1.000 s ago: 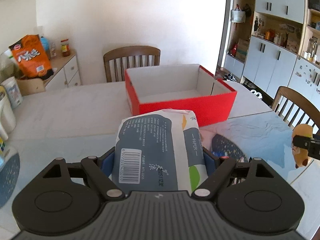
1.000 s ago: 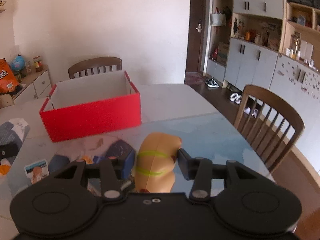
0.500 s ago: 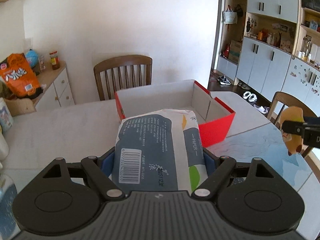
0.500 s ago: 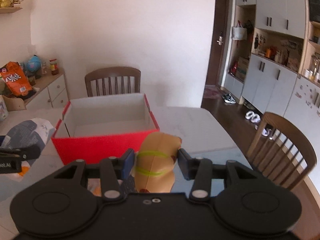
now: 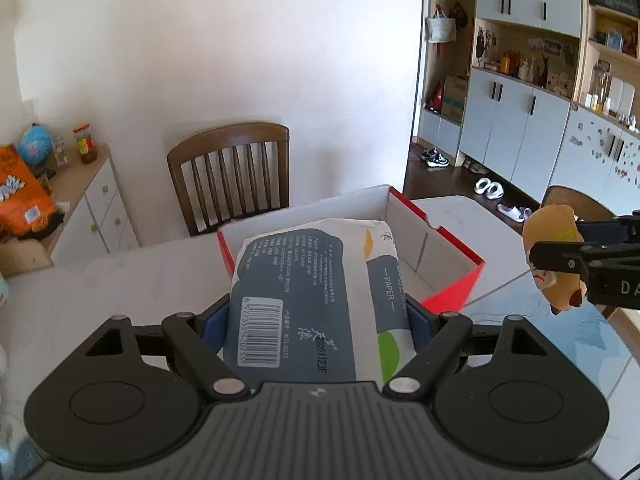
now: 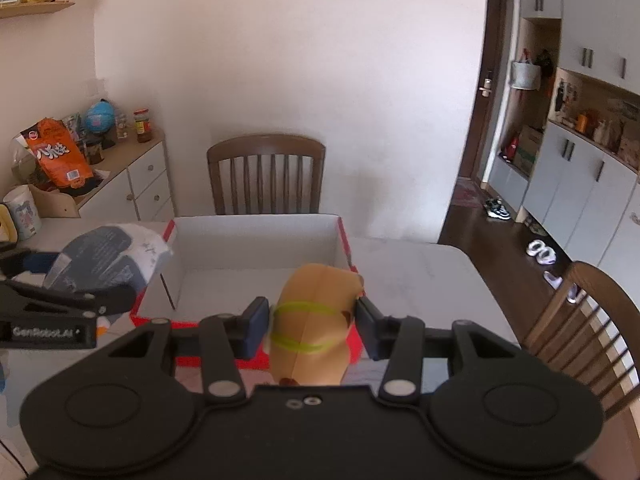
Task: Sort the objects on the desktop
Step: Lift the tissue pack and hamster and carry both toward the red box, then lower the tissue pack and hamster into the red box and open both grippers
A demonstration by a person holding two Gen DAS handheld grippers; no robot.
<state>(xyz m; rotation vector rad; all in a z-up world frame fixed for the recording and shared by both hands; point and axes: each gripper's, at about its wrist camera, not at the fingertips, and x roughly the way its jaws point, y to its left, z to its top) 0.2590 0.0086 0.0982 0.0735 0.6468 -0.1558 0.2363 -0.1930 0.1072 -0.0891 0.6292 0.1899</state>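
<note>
White walls, a dark wooden chair (image 6: 266, 174) and a pale marble-look table (image 6: 416, 268) frame the scene, with a red cardboard box (image 6: 260, 248), white inside, standing open on the table in front of the chair.

From the left wrist view, the left gripper (image 5: 318, 320) is clenched on a tissue pack (image 5: 316, 296), a soft grey-blue and white packet with a barcode and the word PAPER on it. The pack lies lengthwise between the blue pads, both pressing its sides, and its far end juts out past the fingertips, over the near edge of the red cardboard box (image 5: 448, 264). At the right edge of this view the right gripper (image 5: 560, 256) appears side-on, holding a tan plush toy (image 5: 554, 256) in the air beside the box's right corner.

From the right wrist view, the right gripper (image 6: 310, 326) grasps the same tan plush toy (image 6: 316, 320), which has yellow-green bands around it; both pads press its sides, and the toy hangs in front of the box's near right corner. This view alone shows the box floor, bare and white. It also shows the left gripper (image 6: 52, 300) from the side, at the left, with the tissue pack (image 6: 108, 258) raised over the box's left wall. A white sideboard (image 6: 136, 184) with an orange snack bag (image 6: 58, 156) and a globe (image 6: 99, 116) stands at the far left wall.
</note>
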